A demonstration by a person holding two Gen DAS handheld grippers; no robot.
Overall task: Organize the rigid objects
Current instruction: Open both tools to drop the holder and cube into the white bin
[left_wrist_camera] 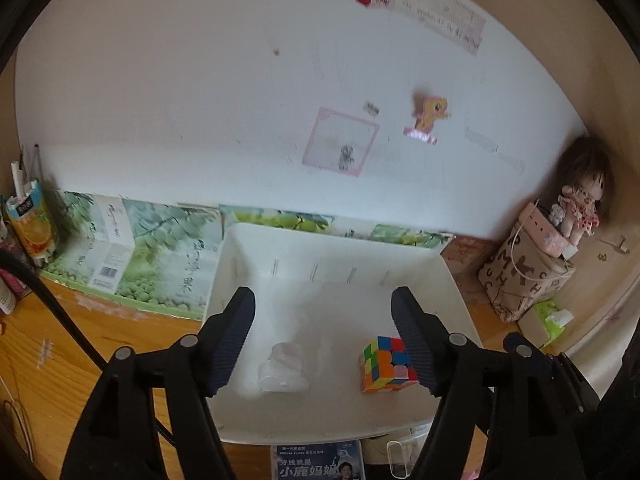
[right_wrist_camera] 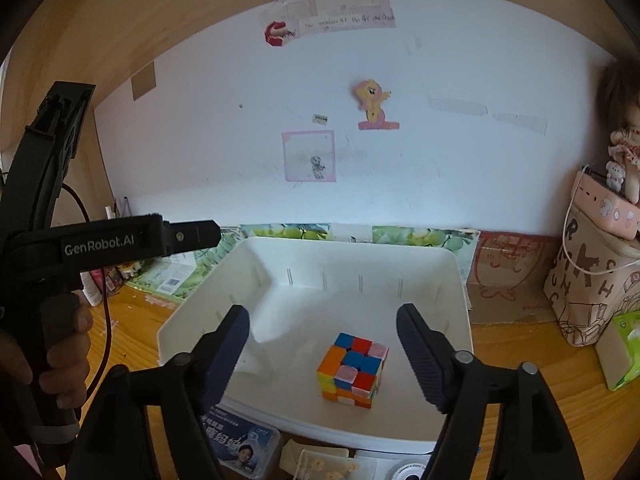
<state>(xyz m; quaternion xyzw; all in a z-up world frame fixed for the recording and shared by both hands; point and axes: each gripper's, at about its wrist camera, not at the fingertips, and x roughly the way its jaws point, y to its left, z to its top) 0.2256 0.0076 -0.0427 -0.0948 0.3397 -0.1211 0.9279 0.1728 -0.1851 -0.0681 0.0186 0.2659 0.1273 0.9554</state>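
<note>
A white bin stands on the wooden bench against a white wall. In it a scrambled puzzle cube rests on the floor of the bin, toward the near right corner. In the right wrist view the cube lies between the spread fingers of the right gripper, clear of both ribbed pads; the fingers stand wide apart and hold nothing.

In the left wrist view the left gripper also points into the bin with its fingers well apart and empty. The cube sits at about 4 o'clock from the middle of that view, its right edge covered by the right-hand finger, so contact there cannot be judged. Near the left-hand finger, at about 6 o'clock, lies a pale, clear lump against the white floor; it is too washed out to tell what it is.

In the right view, at 9 o'clock, a person's hand grips the handle of the left gripper's black body; its fingers run out of view.

At 6 o'clock, below the bin's near rim, a blue printed box is partly hidden by the rim and a finger. Small items beside it are cut off by the picture's edge. At 3 o'clock a doll sits on a patterned bag, half cropped in the right view.
</note>
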